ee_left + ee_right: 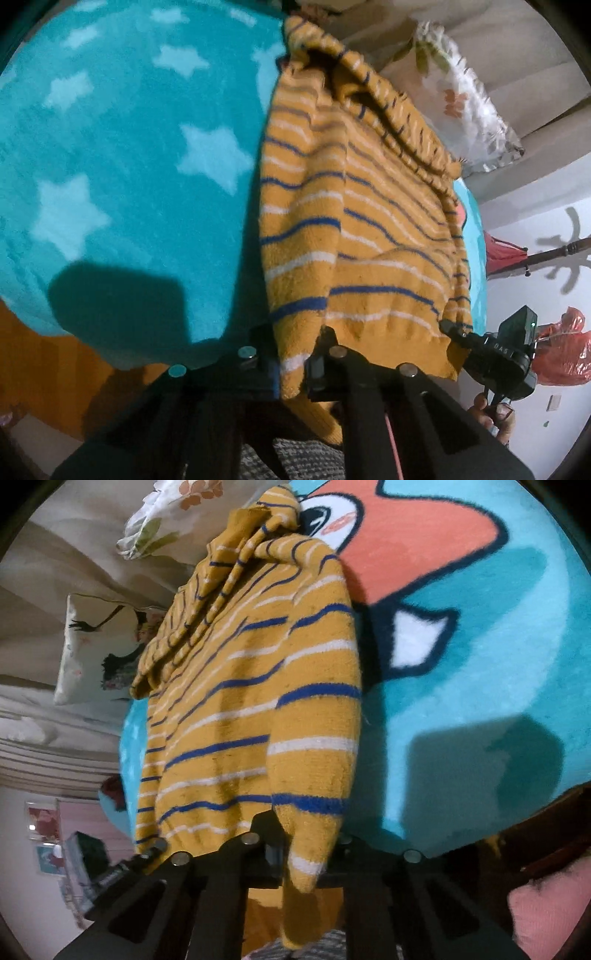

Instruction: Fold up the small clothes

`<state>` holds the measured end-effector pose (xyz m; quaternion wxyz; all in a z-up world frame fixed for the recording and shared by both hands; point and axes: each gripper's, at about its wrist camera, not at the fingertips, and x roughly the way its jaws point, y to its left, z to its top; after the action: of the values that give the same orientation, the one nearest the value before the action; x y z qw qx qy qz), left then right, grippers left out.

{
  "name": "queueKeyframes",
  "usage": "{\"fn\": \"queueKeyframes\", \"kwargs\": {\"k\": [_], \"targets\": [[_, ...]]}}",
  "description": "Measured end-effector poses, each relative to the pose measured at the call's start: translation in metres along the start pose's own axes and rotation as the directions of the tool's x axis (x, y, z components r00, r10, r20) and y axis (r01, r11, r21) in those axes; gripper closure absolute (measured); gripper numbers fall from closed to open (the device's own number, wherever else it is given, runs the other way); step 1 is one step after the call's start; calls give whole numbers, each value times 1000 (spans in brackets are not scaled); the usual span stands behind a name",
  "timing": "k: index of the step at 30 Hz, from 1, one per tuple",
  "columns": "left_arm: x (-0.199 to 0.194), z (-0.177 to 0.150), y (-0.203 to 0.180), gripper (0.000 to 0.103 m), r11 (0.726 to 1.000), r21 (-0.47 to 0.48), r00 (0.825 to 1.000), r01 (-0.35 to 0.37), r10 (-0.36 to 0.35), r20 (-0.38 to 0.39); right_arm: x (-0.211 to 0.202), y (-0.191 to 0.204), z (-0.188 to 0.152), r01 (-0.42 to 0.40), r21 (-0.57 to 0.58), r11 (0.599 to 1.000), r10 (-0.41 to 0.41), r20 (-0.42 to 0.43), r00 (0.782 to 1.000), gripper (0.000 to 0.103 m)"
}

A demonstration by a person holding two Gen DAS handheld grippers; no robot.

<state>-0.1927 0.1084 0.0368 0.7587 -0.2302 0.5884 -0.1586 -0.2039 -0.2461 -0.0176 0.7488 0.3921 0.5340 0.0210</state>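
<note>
Above teal star blanket (pixel 110 155): striped yellow sweater (pixel 351 229) lifted, long axis running far from both claws. Left gripper (pixel 291 363) pinches near-left hem; right gripper (pixel 299 843) pinches near-right hem. Both equally near.

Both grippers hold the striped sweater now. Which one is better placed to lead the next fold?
Neither clearly. The left gripper and the right gripper each pinch a bottom corner of the sweater, which hangs between them over the blue blanket. Probably they should move together.
</note>
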Motion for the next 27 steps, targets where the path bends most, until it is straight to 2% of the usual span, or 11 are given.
{"fn": "queueKeyframes", "kwargs": {"k": [5, 10, 14, 18, 24, 27], "targets": [[-24, -10, -11, 96, 996, 78, 999, 31, -33, 20, -20, 4, -15, -9, -31, 999, 10, 29, 1000, 96], [-41, -47, -20, 96, 986, 156, 998, 54, -51, -23, -56, -4, -44, -26, -58, 998, 28, 28, 999, 96], [-40, -64, -4, 96, 991, 121, 997, 53, -46, -55, -72, -17, -68, -29, -37, 999, 29, 11, 1000, 96], [-36, -55, 15, 96, 997, 24, 995, 77, -75, -71, -58, -17, -70, -33, -23, 999, 32, -25, 999, 96], [-52, -23, -1, 96, 995, 66, 998, 68, -69, 13, -62, 9, -48, -69, -69, 995, 68, -14, 998, 96], [-52, 11, -10, 96, 996, 54, 996, 75, -77, 41, -71, 25, -23, -96, -93, 991, 98, 15, 995, 96]]}}
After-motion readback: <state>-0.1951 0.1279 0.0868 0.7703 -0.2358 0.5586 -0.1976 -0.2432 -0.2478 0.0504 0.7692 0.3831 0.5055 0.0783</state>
